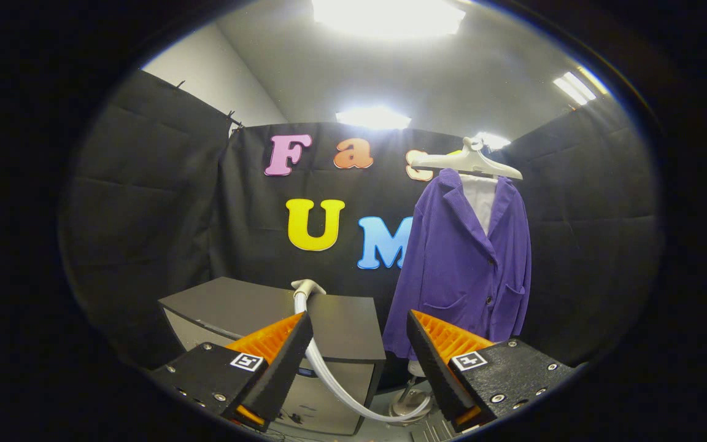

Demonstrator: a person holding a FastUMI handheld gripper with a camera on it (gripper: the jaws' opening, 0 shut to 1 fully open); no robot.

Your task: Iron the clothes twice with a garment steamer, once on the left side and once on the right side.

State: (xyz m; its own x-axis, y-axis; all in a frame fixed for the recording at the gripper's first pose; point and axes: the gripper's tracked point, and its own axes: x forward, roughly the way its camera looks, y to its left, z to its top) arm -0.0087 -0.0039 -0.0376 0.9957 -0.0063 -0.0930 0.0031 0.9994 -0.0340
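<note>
Ahead we see a dark cabinet (335,325) with a flat top standing against the black cloth wall, under bright ceiling lights (387,17). Our gripper (359,359) is held level, its fingers spread wide with nothing between them. A pale steamer hose (335,380) rises from a base (412,402) on the floor, passes just behind the left finger (280,362) and ends at the steamer head (308,286) resting on the cabinet top. Beyond the right finger (436,362) hangs the purple jacket (461,264) on a white hanger (470,161), over a white shirt (481,199), well apart from the fingers.
</note>
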